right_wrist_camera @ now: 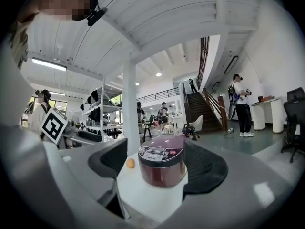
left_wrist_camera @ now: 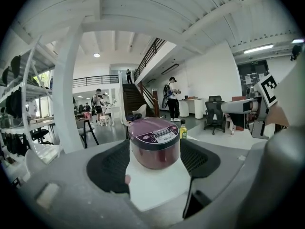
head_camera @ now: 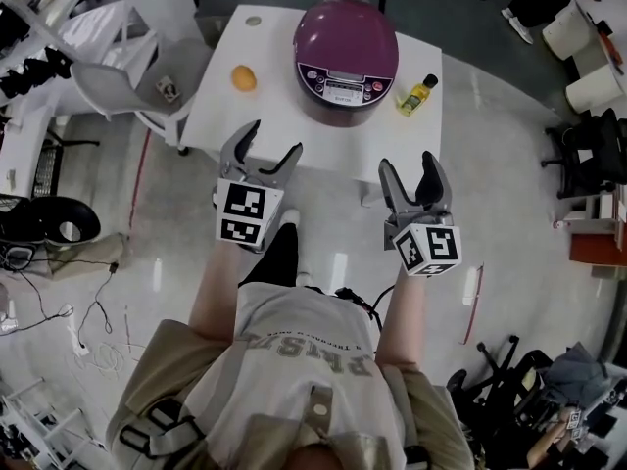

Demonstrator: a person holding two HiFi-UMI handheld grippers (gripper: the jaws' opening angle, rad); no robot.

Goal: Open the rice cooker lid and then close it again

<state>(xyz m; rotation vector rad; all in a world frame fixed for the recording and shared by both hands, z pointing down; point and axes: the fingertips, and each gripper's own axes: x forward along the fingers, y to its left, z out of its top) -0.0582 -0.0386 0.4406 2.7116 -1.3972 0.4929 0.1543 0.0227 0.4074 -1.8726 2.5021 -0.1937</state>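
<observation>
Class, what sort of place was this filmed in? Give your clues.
Probably an open-plan office or lab, not a kitchen: a staircase to an upper level, an office chair, and the rice cooker on a white table.

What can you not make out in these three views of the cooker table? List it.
- Cooker panel print: too small to read in every view.
- Orange: in the left gripper view, mostly hidden by a jaw.
- Bottle: unseen in the right gripper view, behind the cooker or a jaw; label too small everywhere.
- Cooker's rear: hidden by its own dome.
</observation>
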